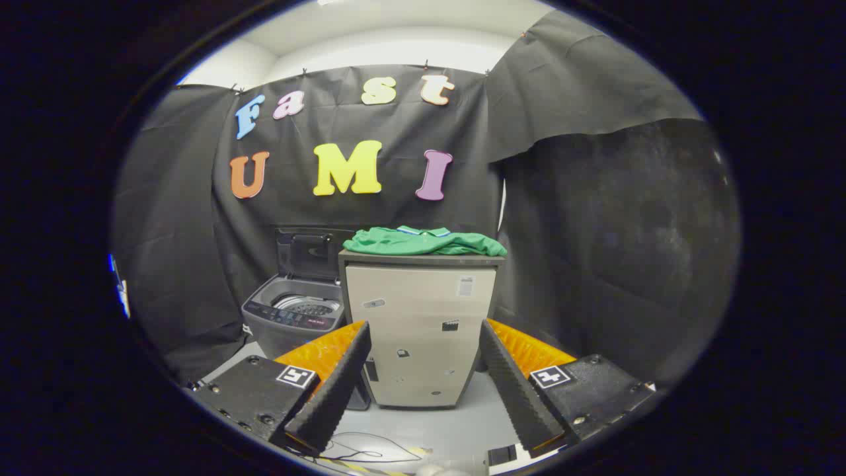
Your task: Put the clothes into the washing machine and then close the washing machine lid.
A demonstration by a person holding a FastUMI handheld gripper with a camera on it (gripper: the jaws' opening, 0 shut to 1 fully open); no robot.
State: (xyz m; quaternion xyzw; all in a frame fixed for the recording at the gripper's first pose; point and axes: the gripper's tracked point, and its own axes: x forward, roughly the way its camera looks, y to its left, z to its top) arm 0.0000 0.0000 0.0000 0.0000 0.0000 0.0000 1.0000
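A green garment (424,241) lies folded on top of a beige cabinet (420,330), well beyond my fingers. To the cabinet's left stands a grey top-loading washing machine (294,317) with its lid (310,254) raised upright and the drum showing. My gripper (423,337) is open, with nothing between its black ribbed fingers (337,383); the cabinet's front shows through the gap. The gripper is far back from both the garment and the machine.
Black cloth walls close the booth behind and to the right. The floor (423,430) is pale grey, with a thin cable lying just below the fingers. The cabinet stands close against the washing machine's right side.
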